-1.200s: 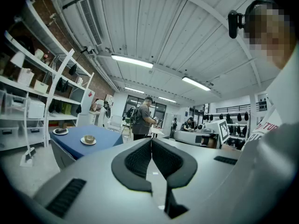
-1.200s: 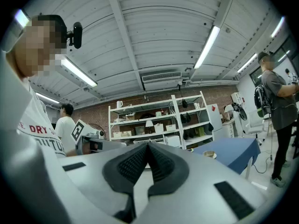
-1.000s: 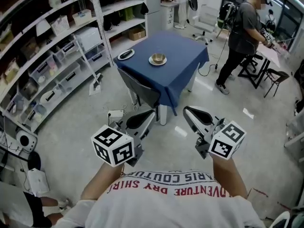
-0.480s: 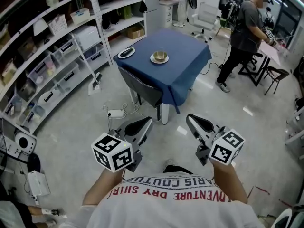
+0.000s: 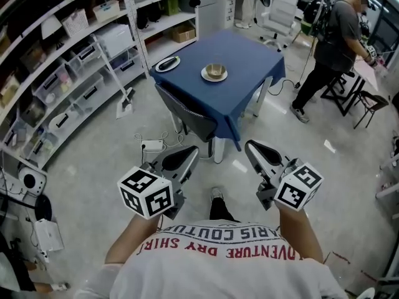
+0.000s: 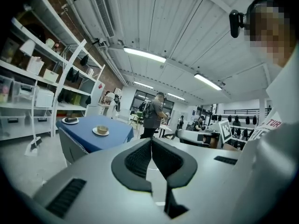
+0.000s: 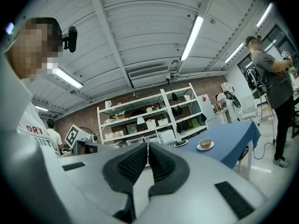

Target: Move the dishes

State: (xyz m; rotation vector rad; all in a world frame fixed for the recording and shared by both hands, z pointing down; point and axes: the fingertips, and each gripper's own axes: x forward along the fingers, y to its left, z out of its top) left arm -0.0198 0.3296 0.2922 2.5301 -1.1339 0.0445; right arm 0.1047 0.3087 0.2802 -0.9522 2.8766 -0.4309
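left hand-held gripper (image 5: 189,151): jaws together, empty; right hand-held gripper (image 5: 250,146): jaws together, empty; blue surface (image 5: 249,61) well ahead: bowl (image 5: 215,70) on saucer (image 5: 205,75); dark dish (image 5: 167,63) at its corner

bowl (image 5: 215,71) contents — too small to tell

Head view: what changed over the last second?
The view has moved closer to the blue table, which shows slightly larger; a shoe has come into view. Nothing taken or let go. The left hand-held gripper and right hand-held gripper stay shut and empty; the cup, its saucer and the dark plate stay on the table.
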